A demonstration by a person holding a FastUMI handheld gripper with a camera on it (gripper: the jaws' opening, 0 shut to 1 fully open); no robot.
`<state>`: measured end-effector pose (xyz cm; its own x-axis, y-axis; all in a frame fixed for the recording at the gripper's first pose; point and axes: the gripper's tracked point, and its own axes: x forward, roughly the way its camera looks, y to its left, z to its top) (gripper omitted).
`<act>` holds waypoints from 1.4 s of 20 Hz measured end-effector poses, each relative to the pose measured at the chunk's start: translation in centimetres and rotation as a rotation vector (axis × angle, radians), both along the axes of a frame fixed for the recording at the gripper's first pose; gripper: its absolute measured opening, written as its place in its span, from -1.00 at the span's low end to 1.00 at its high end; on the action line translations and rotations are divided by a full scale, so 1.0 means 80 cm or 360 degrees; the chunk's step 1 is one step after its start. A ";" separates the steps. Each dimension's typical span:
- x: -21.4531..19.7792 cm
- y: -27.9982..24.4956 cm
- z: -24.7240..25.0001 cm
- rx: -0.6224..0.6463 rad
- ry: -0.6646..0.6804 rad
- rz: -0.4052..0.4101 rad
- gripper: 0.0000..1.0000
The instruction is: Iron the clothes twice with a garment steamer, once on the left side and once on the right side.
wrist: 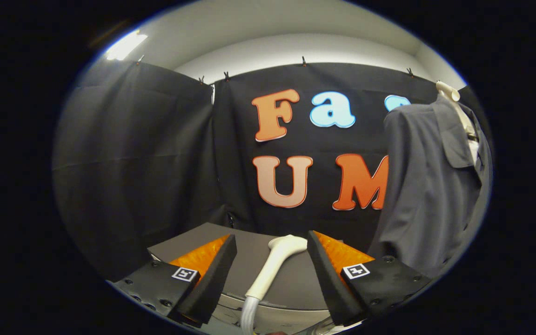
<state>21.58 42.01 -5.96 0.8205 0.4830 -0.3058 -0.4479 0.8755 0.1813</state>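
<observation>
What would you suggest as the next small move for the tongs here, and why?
Probably lower the tongs and close them on the steamer handle. The fingers stand open with the white handle lying between them on the grey table, neither finger clearly touching it. The grey garment hangs beyond the right finger, not yet reached, so the steamer must be gripped first.

grey table (249,253) carries the steamer head (275,263) (its hose trailing off).

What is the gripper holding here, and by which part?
Nothing: the gripper is open, its fingers apart on either side of the steamer's handle, not touching it.
</observation>
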 end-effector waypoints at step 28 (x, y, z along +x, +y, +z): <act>0.090 0.068 -0.227 -0.0159 0.0644 -0.0043 -0.07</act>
<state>28.77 47.45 -24.13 0.6365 0.4148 -0.6503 -0.3348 0.9081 0.2515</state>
